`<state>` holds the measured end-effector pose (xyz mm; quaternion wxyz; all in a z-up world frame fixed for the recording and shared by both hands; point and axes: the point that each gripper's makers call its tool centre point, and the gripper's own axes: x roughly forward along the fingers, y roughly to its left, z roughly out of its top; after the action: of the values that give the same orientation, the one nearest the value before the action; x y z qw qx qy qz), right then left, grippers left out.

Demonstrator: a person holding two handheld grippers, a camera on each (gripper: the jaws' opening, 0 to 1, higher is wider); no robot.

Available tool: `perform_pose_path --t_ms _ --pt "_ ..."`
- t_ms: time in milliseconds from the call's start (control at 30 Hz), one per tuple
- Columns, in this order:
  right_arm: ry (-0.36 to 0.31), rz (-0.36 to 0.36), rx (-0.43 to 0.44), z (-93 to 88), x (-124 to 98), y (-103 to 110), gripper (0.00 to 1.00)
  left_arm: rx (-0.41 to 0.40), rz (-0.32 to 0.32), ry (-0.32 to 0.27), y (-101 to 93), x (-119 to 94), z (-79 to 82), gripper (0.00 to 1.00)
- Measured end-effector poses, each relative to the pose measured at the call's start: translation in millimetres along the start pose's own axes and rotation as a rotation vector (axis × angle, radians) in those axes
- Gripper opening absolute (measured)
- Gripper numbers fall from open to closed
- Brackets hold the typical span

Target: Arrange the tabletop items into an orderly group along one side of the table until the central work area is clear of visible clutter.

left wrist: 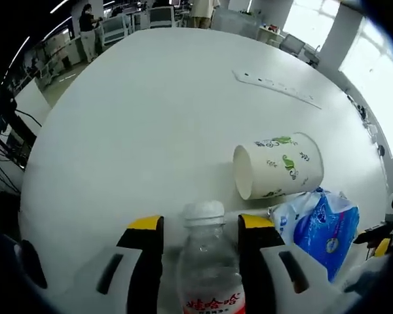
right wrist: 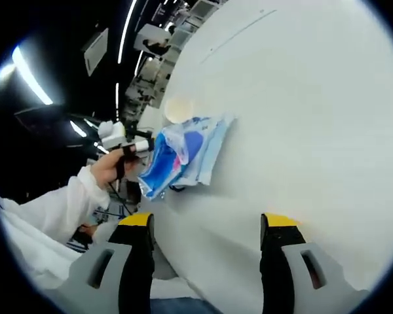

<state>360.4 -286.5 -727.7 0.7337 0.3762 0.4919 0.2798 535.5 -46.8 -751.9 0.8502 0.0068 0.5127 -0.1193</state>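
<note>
Water bottle (left wrist: 209, 275) clamped in left hand-held gripper (left wrist: 201, 229) at tabletop (left wrist: 150, 131) edge — tipped paper cup (left wrist: 278, 165) and blue pack (left wrist: 318, 226) just beside; right hand-held gripper (right wrist: 206, 222) spread, empty. Grouping unfinished.

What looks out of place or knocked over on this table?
The paper cup lies on its side on the white table, its open mouth facing the left gripper, beside a crumpled blue-and-white packet. Nothing looks spilled.

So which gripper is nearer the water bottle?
Left. The left gripper has the water bottle between its jaws; the right gripper hangs open over the table edge.
</note>
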Motion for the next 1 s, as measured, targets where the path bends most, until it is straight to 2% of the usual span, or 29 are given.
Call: perform_pose_path --t_ms 233,433,500,633,767,1000 --pt "0.003 0.019 -0.001 2.6 1.2 3.7 0.66 0.035 0.059 -0.010 7.9 3.5 3.0 0.34" --pt "0.009 0.028 -0.003 0.4 -1.1 4.7 0.66 0.019 0.085 -0.028 10.4 4.9 6.2 0.26" --pt "0.004 0.029 0.000 0.8 -2.5 3.9 0.66 -0.002 0.085 -0.029 9.5 5.1 6.2 0.23" --pt "-0.006 0.028 0.003 3.7 -5.5 2.9 0.66 0.023 0.086 -0.025 7.2 4.3 4.3 0.22" --pt "-0.023 0.021 0.003 6.8 -9.6 3.1 0.66 0.008 0.075 -0.029 4.8 0.1 0.4 0.21" --pt "-0.015 0.017 -0.016 0.8 -10.1 8.3 0.66 -0.047 0.054 -0.104 7.3 -19.7 8.6 0.21"
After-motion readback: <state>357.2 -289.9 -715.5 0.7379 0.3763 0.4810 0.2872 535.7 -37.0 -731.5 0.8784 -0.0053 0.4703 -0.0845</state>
